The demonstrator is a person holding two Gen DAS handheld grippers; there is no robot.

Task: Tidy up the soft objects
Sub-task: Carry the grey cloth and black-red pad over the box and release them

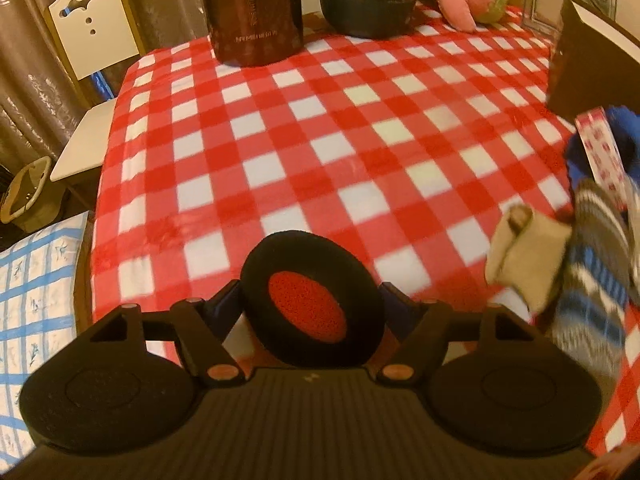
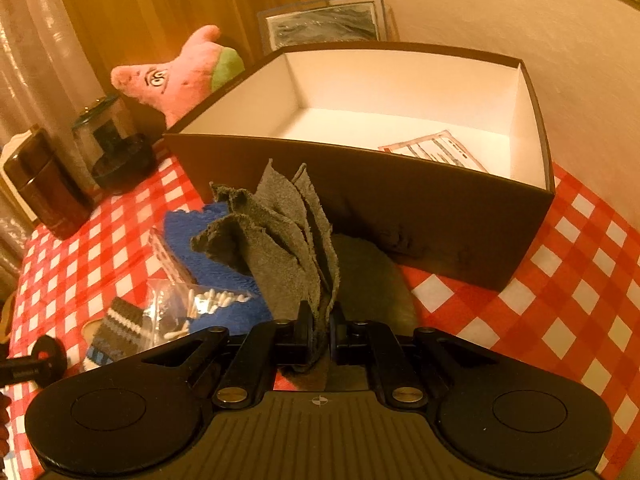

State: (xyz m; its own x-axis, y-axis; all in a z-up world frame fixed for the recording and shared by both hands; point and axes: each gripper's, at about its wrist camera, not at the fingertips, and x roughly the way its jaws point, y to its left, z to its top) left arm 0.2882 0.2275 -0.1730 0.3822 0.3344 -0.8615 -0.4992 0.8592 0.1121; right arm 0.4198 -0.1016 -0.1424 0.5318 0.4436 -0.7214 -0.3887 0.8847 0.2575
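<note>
While the right tool point(image 2: 321, 330) stands almost fully closed, its two black fingers pinch a grey cloth point(image 2: 280, 240) at the lower end, and the cloth's folds fan upward from the grip, lifted off the desk point(image 2: 560, 280). Just behind the cloth stands a dark brown box point(image 2: 400, 208), open at the top, white inside, with a printed sheet point(image 2: 436, 150) lying on its bottom near the front wall. The box sits toward the desk's far right corner on the red-and-white checked covering. Left of the held cloth lies a blue towel point(image 2: 188, 236), with a clear bag of cotton swabs point(image 2: 200, 304) resting on it and a striped knitted sock point(image 2: 116, 328) just beside that, toward the near edge. A pink plush toy point(image 2: 180, 76) leans at the far edge behind the box's left corner, next to a dark glass jar point(image 2: 116, 148) and a tall brown container point(image 2: 44, 188).

The left tool point(image 1: 310, 308) grips a round black foam ring with a red centre point(image 1: 310, 304); the ring is wedged between its fingers, held above the near edge of the desk point(image 1: 320, 140). In the left wrist view the striped sock point(image 1: 592, 280) and a beige rolled piece of fabric point(image 1: 524, 248) lie at the right edge, blurred. A white chair point(image 1: 92, 32) stands beyond the desk's far left corner.
</note>
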